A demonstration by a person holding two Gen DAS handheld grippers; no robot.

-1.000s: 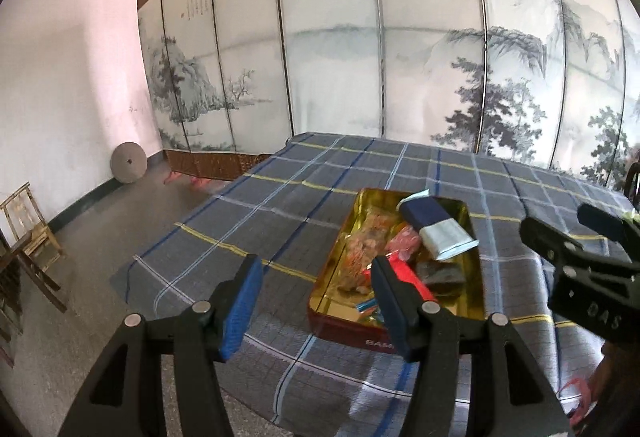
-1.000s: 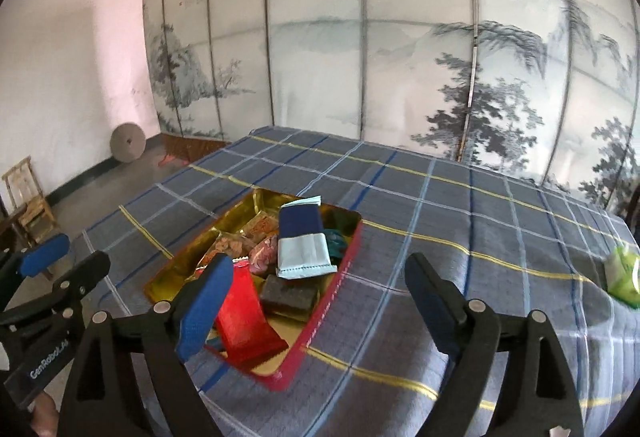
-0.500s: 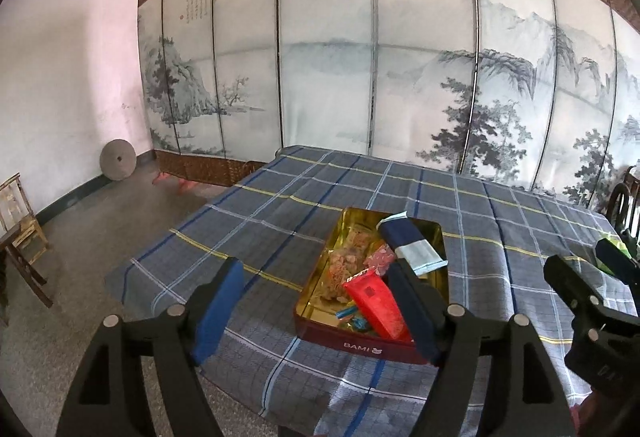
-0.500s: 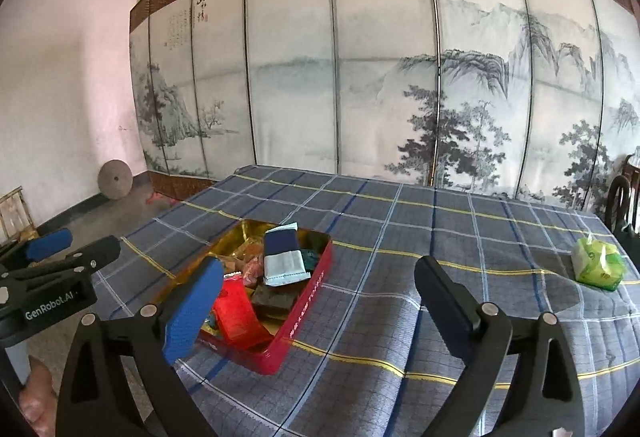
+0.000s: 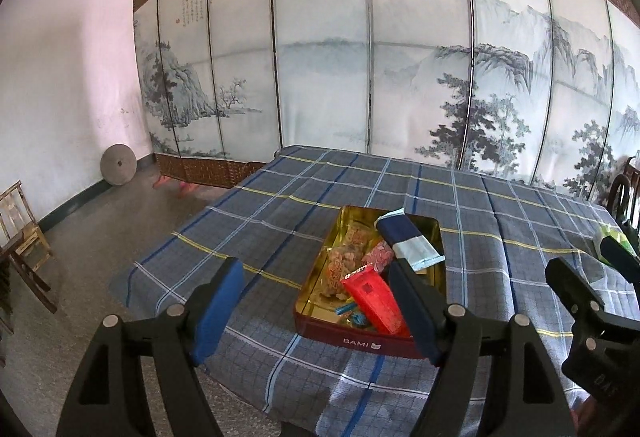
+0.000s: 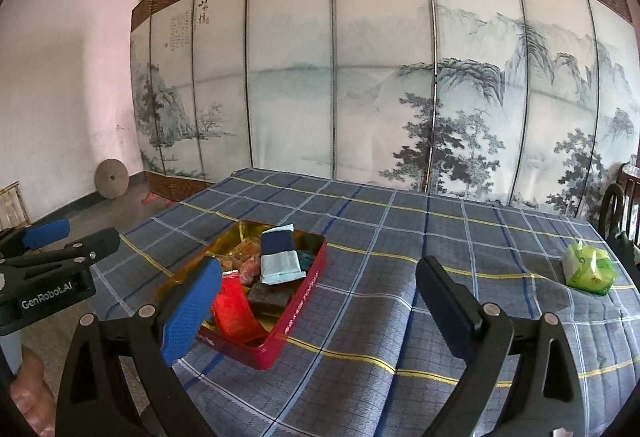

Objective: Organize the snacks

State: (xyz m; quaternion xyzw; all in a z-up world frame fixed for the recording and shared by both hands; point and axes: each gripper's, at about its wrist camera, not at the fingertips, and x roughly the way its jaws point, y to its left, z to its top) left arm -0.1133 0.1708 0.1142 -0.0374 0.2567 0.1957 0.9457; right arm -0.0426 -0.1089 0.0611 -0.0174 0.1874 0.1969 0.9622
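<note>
On the checked counter (image 6: 400, 277) the tin (image 6: 296, 321) near its left edge holds most snacks, a green bag (image 6: 588, 269) waits near the right edge, and both tools, left tool (image 5: 316, 311) and right tool (image 6: 320, 305), have just spread, empty.

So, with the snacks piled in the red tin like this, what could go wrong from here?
1. The red packet leans over the tin's near rim; a nudge might tip it out.
2. The tin sits near the table's edge, where the plaid cloth hangs down; pulling the cloth could drag it off.
3. The green packet lies far from the tin, so it may be forgotten.
</note>
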